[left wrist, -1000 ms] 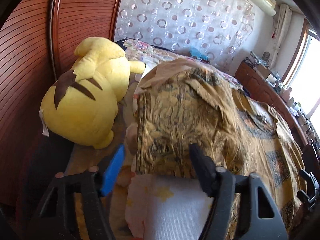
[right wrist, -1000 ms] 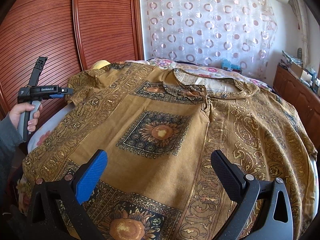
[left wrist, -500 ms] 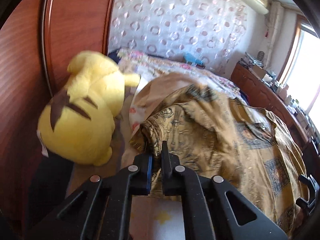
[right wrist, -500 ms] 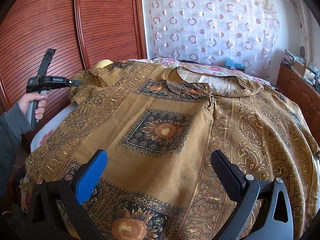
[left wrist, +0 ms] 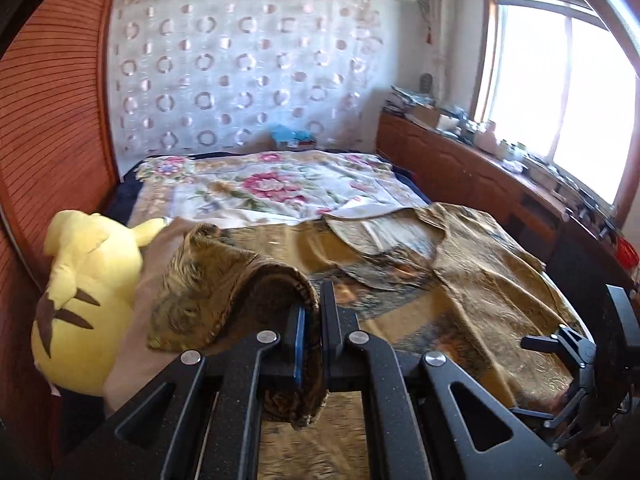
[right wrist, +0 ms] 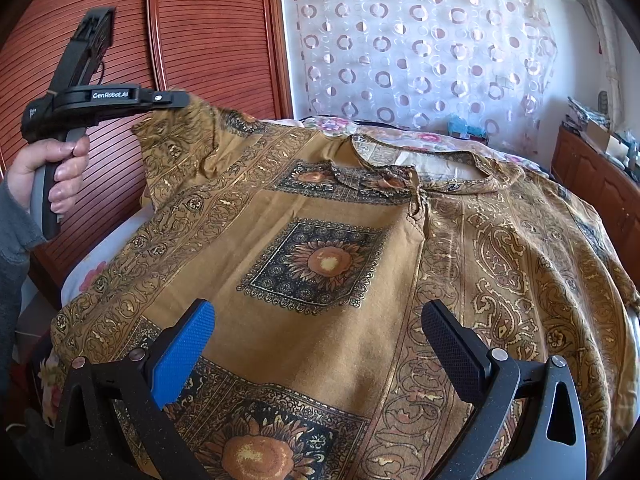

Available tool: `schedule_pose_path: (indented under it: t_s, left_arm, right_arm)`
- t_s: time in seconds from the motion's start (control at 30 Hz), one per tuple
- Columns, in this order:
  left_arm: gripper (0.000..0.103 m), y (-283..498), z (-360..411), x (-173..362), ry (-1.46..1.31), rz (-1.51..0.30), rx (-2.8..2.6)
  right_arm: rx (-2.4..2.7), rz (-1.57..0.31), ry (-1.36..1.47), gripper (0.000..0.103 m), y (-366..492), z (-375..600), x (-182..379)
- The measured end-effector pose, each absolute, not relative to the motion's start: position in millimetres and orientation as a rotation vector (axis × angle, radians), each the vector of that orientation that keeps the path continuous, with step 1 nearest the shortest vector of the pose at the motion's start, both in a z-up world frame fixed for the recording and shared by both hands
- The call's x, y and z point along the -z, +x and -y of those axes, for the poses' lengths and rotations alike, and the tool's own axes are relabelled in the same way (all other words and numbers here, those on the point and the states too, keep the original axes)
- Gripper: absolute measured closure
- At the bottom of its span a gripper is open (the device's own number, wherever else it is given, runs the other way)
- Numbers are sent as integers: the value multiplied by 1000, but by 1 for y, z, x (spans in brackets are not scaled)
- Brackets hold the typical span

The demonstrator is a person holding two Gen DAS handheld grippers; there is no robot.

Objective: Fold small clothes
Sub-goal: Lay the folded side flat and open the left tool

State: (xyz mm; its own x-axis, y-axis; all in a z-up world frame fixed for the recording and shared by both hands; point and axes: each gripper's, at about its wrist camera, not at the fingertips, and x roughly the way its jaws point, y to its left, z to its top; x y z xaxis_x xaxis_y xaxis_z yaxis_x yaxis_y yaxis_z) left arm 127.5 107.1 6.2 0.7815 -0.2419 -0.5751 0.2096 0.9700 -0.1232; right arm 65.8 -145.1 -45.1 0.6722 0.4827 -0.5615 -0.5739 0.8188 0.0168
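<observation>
**While clamped on a sleeve: folding a patterned shirt on a bed**

Where spread face up across the bed, fills most of the right wrist view: a mustard-brown, short-sleeved cotton shirt printed with sunflower squares and paisley borders point(right wrist: 320, 264), collar toward the far curtain. Lifted clear of the bed at one sleeve, pinched between the pads of the left gripper point(left wrist: 312, 344), its jaws together on the sleeve's hem. Poised low over the shirt's lower front, the right gripper point(right wrist: 316, 344), jaws wide apart, holding nothing.

Judged soft, light and limp: likely to drape and sag from any single hold, to wrinkle easily, and to slide little on the floral bedspread point(left wrist: 280, 184). Best taken at hems, seams or sleeve edges, where doubled cloth gives the pads something to bite.

Seen only from the left wrist: a yellow plush toy with brown stripes point(left wrist: 88, 300) just beside the lifted sleeve, plus a bright window and cluttered wooden sideboard. Seen only from the right wrist: a person's hand point(right wrist: 52, 172) gripping the left tool's handle, and the shirt's full printed front.
</observation>
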Motion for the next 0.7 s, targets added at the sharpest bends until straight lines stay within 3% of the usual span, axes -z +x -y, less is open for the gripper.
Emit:
schedule_pose_path:
  t_s: [0.3,0.43,0.53,0.63,0.7]
  left_arm:
    - [95,106,-91,-15,-34,-625,278]
    - [80,91,-89,-20,-17,-614,279]
    - [63,88,-82,-20,0,-617,293]
    - [58,86,-78,-15,11,-634,295]
    - [46,85,-77,-8,14,-648,298]
  right_arm:
    - [-601,-583,-149,1,66,151,45]
    - [-601,-584,-148,1,67,151,45]
    - [-600,-588,-149,1,69,151,45]
    - [-599,-590,-150,1,69,151,45]
    - [-598,-590,-149,1,69,151,44]
